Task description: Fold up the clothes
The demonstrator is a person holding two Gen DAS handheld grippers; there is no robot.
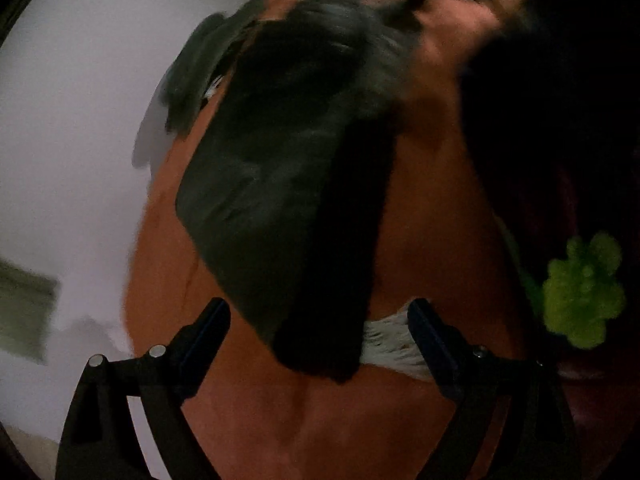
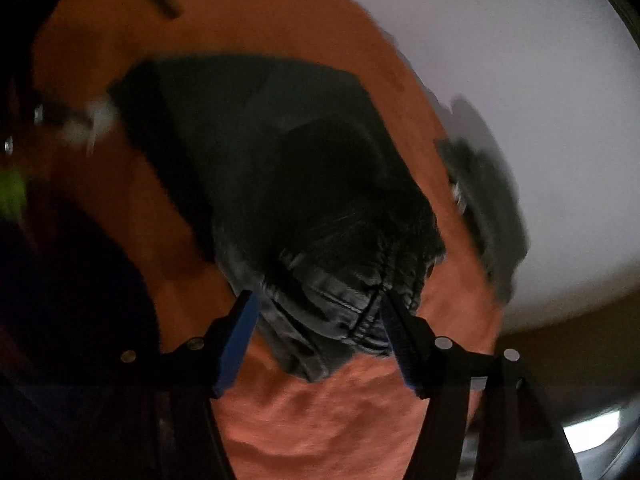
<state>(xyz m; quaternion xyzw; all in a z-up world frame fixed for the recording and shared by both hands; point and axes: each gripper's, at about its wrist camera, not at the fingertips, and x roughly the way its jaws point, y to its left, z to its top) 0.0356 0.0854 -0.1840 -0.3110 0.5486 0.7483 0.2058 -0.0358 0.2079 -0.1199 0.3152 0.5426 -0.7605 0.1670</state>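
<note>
A dark grey-green folded garment (image 1: 276, 184) lies on an orange cloth surface (image 1: 424, 216). In the left wrist view my left gripper (image 1: 320, 332) is open, its fingers on either side of the garment's near dark end. In the right wrist view the same garment (image 2: 280, 168) lies ahead, its gathered waistband end (image 2: 336, 292) between the open fingers of my right gripper (image 2: 320, 336). Neither gripper visibly clamps the cloth. Both views are blurred.
A white fringed edge (image 1: 388, 348) lies by the left gripper's right finger. A bright green fuzzy item (image 1: 584, 288) sits at the right. A second dark cloth piece (image 2: 488, 208) lies at the orange cloth's edge. A pale wall (image 1: 72, 140) stands behind.
</note>
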